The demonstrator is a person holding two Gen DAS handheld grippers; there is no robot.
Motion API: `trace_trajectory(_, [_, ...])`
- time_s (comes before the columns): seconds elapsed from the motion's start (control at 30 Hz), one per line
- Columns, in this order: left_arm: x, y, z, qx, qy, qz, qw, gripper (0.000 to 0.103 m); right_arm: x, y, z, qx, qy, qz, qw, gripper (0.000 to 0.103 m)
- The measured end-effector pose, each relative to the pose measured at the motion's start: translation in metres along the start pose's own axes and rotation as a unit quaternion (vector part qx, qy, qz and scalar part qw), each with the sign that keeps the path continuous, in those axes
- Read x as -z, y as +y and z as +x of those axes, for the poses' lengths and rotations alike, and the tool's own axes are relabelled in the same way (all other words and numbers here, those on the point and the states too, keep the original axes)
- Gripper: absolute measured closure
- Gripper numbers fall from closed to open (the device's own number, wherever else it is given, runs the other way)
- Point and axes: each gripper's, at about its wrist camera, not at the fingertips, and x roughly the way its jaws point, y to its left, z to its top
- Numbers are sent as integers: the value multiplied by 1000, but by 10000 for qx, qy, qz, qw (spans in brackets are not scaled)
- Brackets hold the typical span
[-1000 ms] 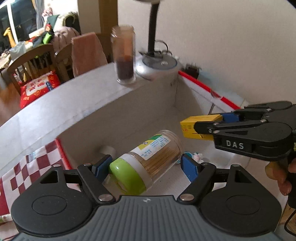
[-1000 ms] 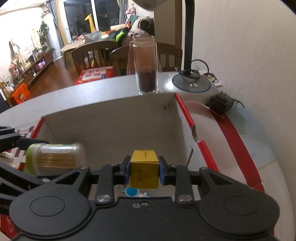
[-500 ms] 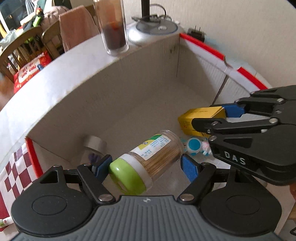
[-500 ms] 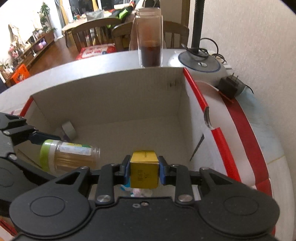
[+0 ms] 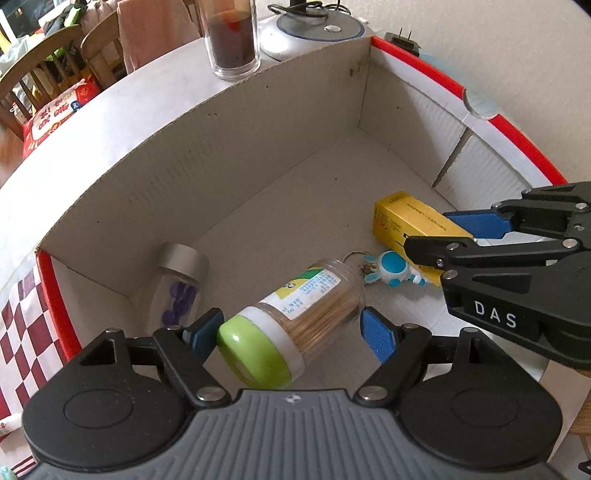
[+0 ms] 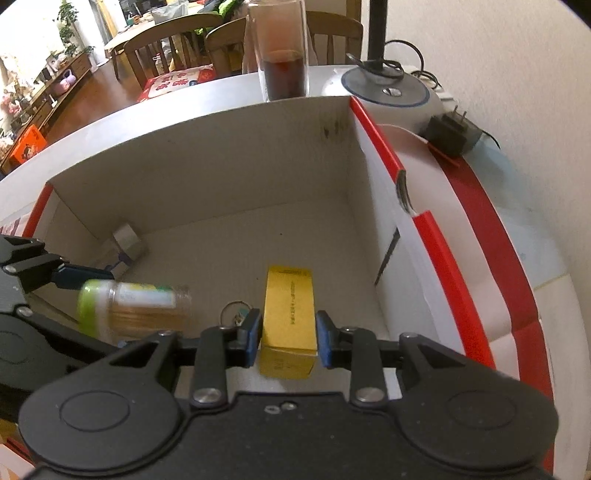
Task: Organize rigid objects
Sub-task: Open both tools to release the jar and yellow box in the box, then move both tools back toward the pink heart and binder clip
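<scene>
My left gripper (image 5: pixel 290 328) is shut on a clear toothpick jar (image 5: pixel 295 314) with a green lid, which lies slantwise between the blue pads just above the floor of an open cardboard carton (image 5: pixel 221 155). The right gripper (image 6: pixel 288 336) is shut on a yellow box (image 6: pixel 290 299), gripping its near end; the far end tips down onto the carton floor. From the left wrist view the right gripper (image 5: pixel 439 236) enters from the right with the yellow box (image 5: pixel 402 218) in it. The jar (image 6: pixel 136 310) shows blurred at the left of the right wrist view.
Inside the carton lie a small vial (image 5: pixel 181 280) with a grey cap and a blue-and-white keychain figure (image 5: pixel 391 267). Behind the carton stand a tall glass (image 5: pixel 231 37) of dark liquid, a lamp base (image 5: pixel 314 33) and a plug adapter (image 6: pixel 450 133). A checkered cloth (image 5: pixel 18 332) lies left.
Both grippers tipped downward and sank deeper into the carton, each still holding its object. The vial and the keychain figure came into view, and the yellow box's far end now meets the floor.
</scene>
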Motion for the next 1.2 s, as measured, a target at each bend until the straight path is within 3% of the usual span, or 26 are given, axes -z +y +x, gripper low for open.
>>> trace_trajectory(0.3, [2, -3, -17, 91, -276, 44, 9996, 22, 2, -2, -15, -100, -119, 116, 9998, 70])
trace_trajectory(0.53, [17, 0, -47, 224, -725, -107, 9971, 22, 5, 3, -35, -214, -414, 125, 9988, 68])
trace_trajectory(0.93, [56, 24, -118, 136, -1554, -386, 9870, 22, 11, 32, -76, -537, -813, -35, 9952, 65])
trace_trajectory(1.0, [65, 29, -130, 135, -1669, -434, 9849, 22, 13, 41, -84, -592, -881, -136, 9943, 62])
trace_trajectory(1.13, [88, 42, -155, 72, -1968, -513, 9791, 22, 23, 62, -102, -670, -1080, -360, 9912, 42])
trace_trajectory(1.2, [101, 50, -168, 76, -2124, -557, 9756, 22, 28, 73, -109, -700, -1157, -461, 9897, 39])
